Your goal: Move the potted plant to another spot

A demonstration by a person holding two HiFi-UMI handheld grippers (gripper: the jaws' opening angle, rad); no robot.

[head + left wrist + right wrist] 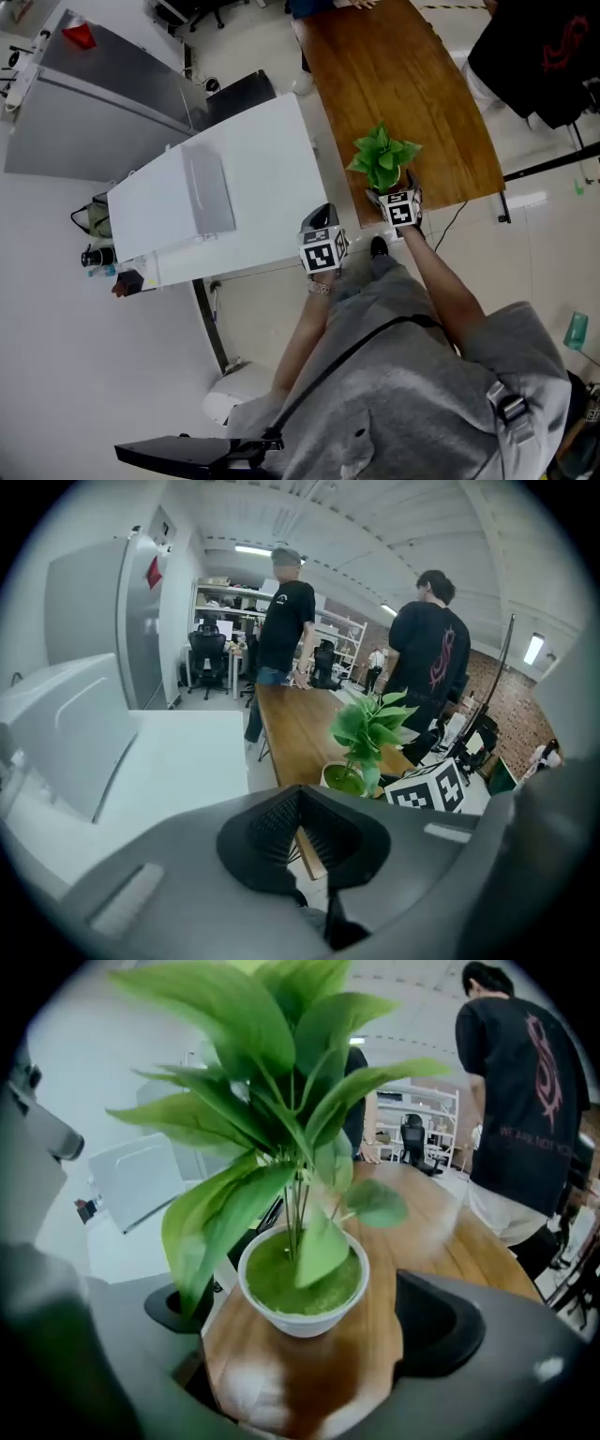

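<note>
right gripper (307,1321) – jaws wide apart, one on each side of the potted plant (298,1290), not pressing it. plant stands at the near edge of the wooden surface (403,84), by its left corner. left gripper (302,803) – jaws together, empty, by the white surface (272,159).

1. One potted plant (382,161).
2. Two desks: a wooden desk (394,84) and a white desk (267,155).
3. Two grippers: the left gripper (302,829) and the right gripper (309,1321).
4. Two standing people in black shirts: one person (287,621), a second person (428,653).
</note>
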